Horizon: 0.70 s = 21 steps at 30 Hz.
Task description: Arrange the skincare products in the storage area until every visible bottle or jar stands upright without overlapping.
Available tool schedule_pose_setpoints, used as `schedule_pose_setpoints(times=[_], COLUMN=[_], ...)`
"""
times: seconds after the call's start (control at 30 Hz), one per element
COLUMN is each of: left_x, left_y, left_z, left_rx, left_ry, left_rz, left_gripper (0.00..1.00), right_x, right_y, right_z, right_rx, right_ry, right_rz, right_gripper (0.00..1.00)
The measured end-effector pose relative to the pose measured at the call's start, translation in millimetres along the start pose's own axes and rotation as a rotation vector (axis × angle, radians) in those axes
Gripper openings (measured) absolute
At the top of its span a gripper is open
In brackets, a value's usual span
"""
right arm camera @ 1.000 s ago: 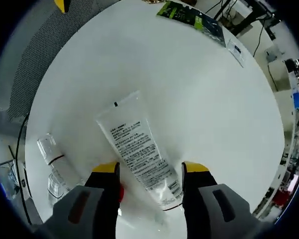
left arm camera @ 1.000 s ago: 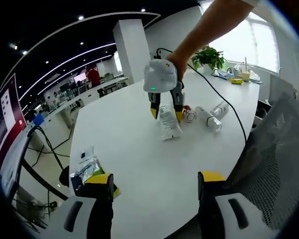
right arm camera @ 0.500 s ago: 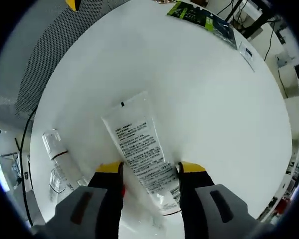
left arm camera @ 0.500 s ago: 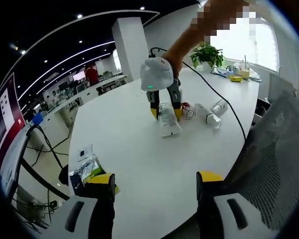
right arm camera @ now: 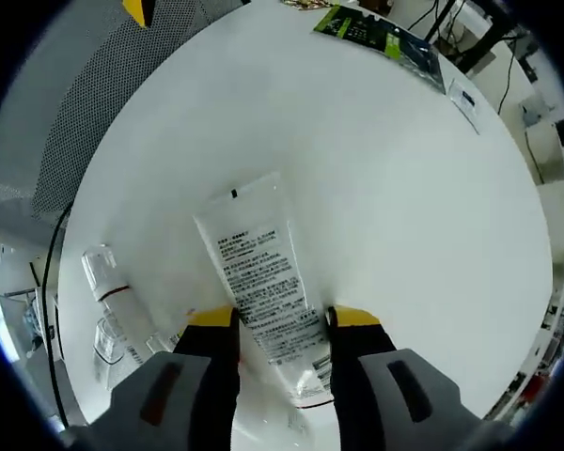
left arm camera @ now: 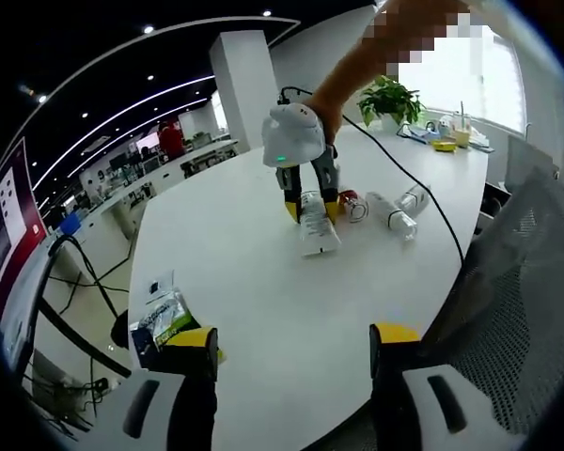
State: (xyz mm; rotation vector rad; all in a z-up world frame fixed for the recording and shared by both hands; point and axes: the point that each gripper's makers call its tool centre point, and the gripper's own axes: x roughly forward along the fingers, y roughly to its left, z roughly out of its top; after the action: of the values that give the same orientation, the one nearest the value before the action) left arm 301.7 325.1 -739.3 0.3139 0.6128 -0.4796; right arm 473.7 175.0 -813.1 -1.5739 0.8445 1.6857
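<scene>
**Right gripper view: tongs close on a fallen tube**

Right gripper view looks down on a white tube [right arm camera: 263,272] lying flat on the round white table [right arm camera: 385,178], its printed side up. The right tongs [right arm camera: 284,319] straddle the tube near its cap end, both yellow tips touching its sides, a clenched hold on the tube, seemingly so it can be lifted and stood upright. Rows of small black print cover the tube's face; none of it is legible. Just beside the tongs, toward the table's edge, two clear bottles [right arm camera: 113,301] also lie on their sides, one with a red band. At the far edge rest a green packet [right arm camera: 362,33] and a small white sachet [right arm camera: 462,97], their writing too small to read.

From the left gripper view, the left tongs [left arm camera: 291,340] hang released and empty over the near edge, well apart from the tube [left arm camera: 316,223] at mid-table.
</scene>
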Motion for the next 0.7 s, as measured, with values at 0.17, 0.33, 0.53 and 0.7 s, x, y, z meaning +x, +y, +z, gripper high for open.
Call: schedule_pose_setpoints(times=[0.17,0.33,0.53,0.7], left_x=[0.3,0.8,0.8,1.2], left_y=[0.2,-1.7,-2.1,-1.9], left_z=[-0.9,-1.9,-2.0,-2.3], left_rx=[-0.001,-0.001,-0.012,-0.023], left_ry=[0.005,0.010,0.011,0.011], left_rz=[-0.002,-0.013,-0.017,-0.020], left_gripper=[0.67,0.66,0.66,0.66], right_x=[-1.9,-4.6,-17.3,-30.6], right_y=[-1.1,-6.5,-15.3,-20.0], right_z=[-1.8,-0.4,13.7,13.4], right_rx=[0.006,0.029,0.147,0.205], right_ry=[-0.011,-0.016,-0.124,-0.181], right_rz=[-0.023,-0.075,-0.156,-0.226], right_gripper=[0.28,0.26,0.25,0.25])
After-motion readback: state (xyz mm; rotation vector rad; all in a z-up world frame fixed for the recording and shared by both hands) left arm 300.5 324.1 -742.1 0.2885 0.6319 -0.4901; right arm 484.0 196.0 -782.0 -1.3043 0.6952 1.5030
